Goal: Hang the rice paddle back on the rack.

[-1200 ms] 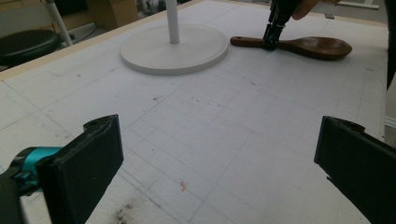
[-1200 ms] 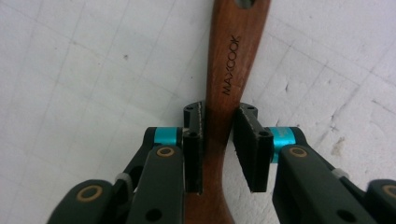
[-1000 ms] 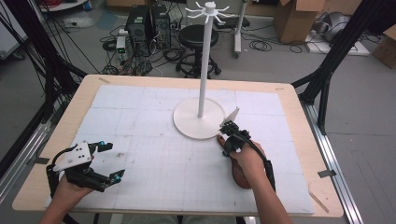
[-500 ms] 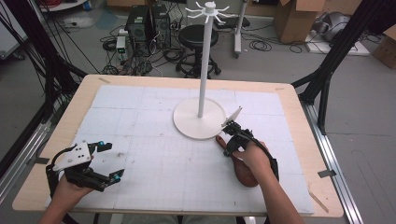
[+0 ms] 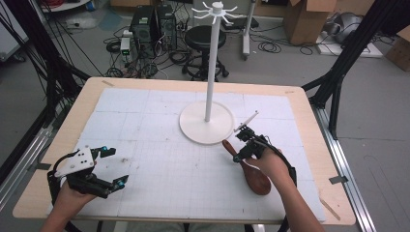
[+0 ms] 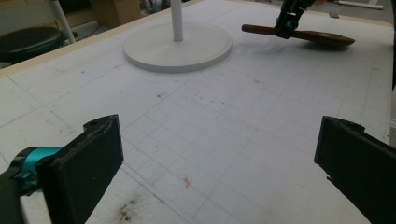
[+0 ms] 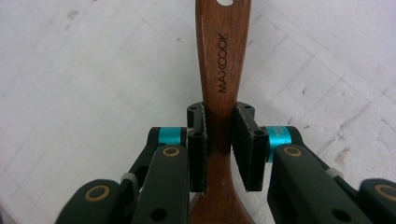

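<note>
Grasping step in hand: right gripper (image 5: 245,143) fingers (image 7: 247,149) clenched on wooden spoon (image 7: 219,84) handle, lying beside hanging stand (image 5: 207,121) on worktop (image 5: 145,193); left gripper (image 5: 96,169) fingers released, idle; next, probably lifting toward a hook.

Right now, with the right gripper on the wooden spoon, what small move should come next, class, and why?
Probably lift the wooden spoon a little off the table. The right gripper is already shut on its handle, while its bowl seems to rest on the mat. The hole in the handle's end suits the hooks atop the white stand, which are high above. The left gripper is open, well clear.
</note>
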`<state>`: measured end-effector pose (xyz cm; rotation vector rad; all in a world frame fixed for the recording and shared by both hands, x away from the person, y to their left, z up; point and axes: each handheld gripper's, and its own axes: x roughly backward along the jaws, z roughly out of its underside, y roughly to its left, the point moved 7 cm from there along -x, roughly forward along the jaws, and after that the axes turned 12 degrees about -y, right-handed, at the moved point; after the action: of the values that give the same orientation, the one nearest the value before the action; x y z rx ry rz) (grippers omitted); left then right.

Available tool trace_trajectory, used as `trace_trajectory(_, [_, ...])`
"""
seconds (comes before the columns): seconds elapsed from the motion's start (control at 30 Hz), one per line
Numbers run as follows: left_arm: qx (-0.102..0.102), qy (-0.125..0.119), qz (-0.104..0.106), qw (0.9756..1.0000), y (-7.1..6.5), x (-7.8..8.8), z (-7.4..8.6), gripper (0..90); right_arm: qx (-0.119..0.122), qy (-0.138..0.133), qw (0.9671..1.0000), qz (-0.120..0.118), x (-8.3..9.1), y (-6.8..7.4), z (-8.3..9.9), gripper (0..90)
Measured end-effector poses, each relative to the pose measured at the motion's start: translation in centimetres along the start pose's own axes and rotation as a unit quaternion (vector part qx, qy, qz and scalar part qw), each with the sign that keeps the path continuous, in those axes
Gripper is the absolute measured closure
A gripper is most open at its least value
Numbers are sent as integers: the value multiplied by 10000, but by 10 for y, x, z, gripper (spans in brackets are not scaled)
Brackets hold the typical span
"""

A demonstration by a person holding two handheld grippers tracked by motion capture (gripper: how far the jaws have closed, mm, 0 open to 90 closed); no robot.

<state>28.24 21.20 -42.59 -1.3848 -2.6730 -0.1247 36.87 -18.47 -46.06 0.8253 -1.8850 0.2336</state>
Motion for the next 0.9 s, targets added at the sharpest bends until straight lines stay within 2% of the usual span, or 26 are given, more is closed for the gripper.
trace_trajectory(0.1, [7,0,-10,10000,0,0,0,17,91,-96,9999,-74,2,3,2,771])
trace_trajectory(0.13, [1,1,-15,10000,1,0,0,17,166,-142,9995,-229,5,6,4,771])
trace_trajectory(0.2, [4,3,-20,10000,0,0,0,17,221,-146,9993,-255,5,7,5,771])
trace_trajectory(0.3, [-3,0,-24,10000,0,0,0,17,313,-199,9982,-468,10,12,7,771])
trace_trajectory(0.33, [-7,7,-31,10000,0,0,0,17,313,-199,9982,-468,10,12,7,771])
trace_trajectory(0.37, [-20,10,-30,10000,1,-1,0,17,426,-299,9963,-679,13,16,7,771])
trace_trajectory(0.6, [-26,-5,-57,10000,1,0,0,17,777,-467,9889,-1177,22,28,10,771])
trace_trajectory(0.7, [-27,0,-61,10000,1,0,0,17,876,-506,9867,-1272,27,30,12,771])
trace_trajectory(0.9, [-30,5,-69,10000,2,0,0,17,919,-559,9857,-1296,39,28,16,771])
